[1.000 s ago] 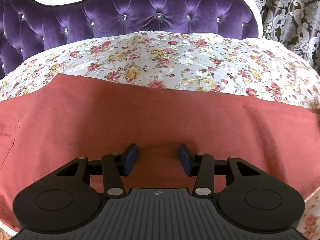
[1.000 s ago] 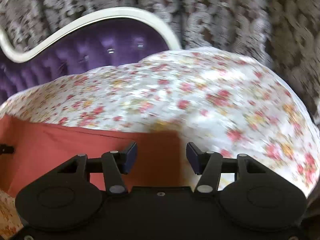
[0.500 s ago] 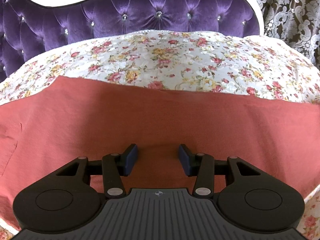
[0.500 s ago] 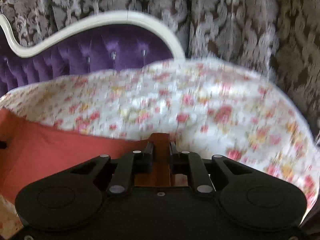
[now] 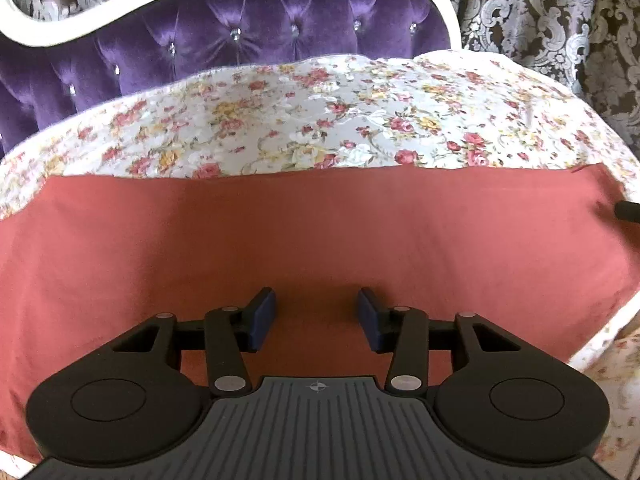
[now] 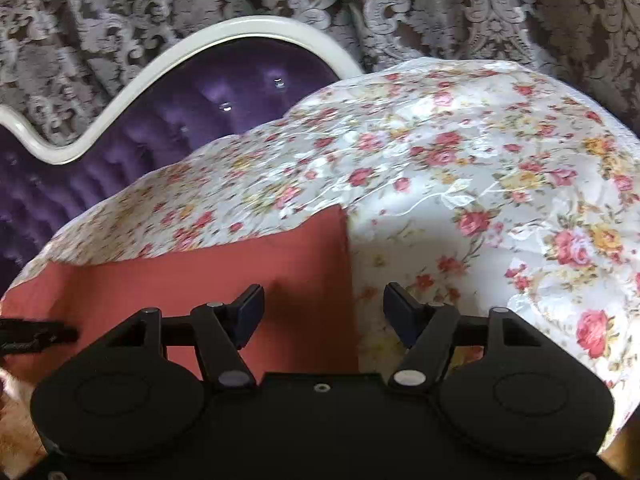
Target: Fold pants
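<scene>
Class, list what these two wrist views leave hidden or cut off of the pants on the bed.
- Left wrist view: the pants run off the left edge; their near part lies behind the left gripper.
- Right wrist view: only one end shows; the right gripper covers the near edge.
- Waistband and legs: indistinguishable.
</scene>
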Demonstrator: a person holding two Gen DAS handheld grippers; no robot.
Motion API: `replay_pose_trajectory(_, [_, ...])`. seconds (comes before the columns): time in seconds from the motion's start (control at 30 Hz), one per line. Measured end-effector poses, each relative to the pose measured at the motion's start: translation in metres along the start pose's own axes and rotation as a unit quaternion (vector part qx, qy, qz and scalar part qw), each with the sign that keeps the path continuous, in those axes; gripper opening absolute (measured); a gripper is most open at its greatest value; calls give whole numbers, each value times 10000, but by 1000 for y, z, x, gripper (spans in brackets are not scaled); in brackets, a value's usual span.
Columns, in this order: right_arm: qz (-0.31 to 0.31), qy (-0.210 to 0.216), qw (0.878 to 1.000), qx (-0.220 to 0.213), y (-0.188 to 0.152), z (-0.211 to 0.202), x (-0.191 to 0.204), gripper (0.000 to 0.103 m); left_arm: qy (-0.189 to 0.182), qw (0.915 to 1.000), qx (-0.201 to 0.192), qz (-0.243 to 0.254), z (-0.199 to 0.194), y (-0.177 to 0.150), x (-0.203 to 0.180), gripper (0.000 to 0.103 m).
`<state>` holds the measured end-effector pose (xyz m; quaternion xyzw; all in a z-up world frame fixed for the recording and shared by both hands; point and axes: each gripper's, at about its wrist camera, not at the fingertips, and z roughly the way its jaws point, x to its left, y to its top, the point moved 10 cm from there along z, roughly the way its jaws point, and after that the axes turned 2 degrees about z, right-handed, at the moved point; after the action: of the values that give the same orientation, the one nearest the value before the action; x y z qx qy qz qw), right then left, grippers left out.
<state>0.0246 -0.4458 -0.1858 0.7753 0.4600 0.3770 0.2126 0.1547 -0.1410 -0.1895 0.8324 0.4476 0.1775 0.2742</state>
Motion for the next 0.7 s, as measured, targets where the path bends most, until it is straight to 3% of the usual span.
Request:
replay_pose_trajectory(0.1, [-110, 346, 9993, 116, -2, 7, 10, 63, -10, 10000, -34, -83, -1, 0, 1, 44])
replay_pose_trajectory(0.17, [-223, 325, 9991, 164, -2, 15, 17, 22, -60, 9999, -50, -150, -2, 0, 2, 44])
replay_pose_trajectory(0.2, [-187, 449, 9985, 267, -3, 20, 22, 15, -72, 9998, -57, -191, -2, 0, 3, 44])
replay_pose_trajectory(0.23, [-210, 396, 9987, 227, -2, 22, 27, 13, -73, 9997, -56, -231, -3, 0, 4, 44])
replay_pose_trajectory(0.3, [-921, -152, 9956, 63, 3, 18, 39, 12, -38, 9994, -49, -328, -3, 3, 3, 43])
replay_pose_trajectory(0.37, [-1336, -395, 9899, -259, 17, 7, 53, 11, -85, 9991, -71, -397, -3, 9, -1, 43])
replay_pose_trajectory(0.47, [-1351, -559, 9880, -506, 42, -3, 52, 10, -139, 9990, -122, -402, 2, 21, -14, 43])
replay_pose_trajectory(0.57, [-1391, -1112, 9815, -700, 61, -5, 33, 10, -257, 9984, -133, -493, 11, 31, -28, 43])
replay_pose_trajectory(0.6, [-1333, -1241, 9811, -656, 65, -2, 23, 11, -348, 9978, -76, -554, 17, 32, -32, 43])
replay_pose_trajectory(0.7, [-754, -1079, 9913, -89, 59, 20, -8, 12, -136, 9986, -123, -487, 22, 34, -38, 44])
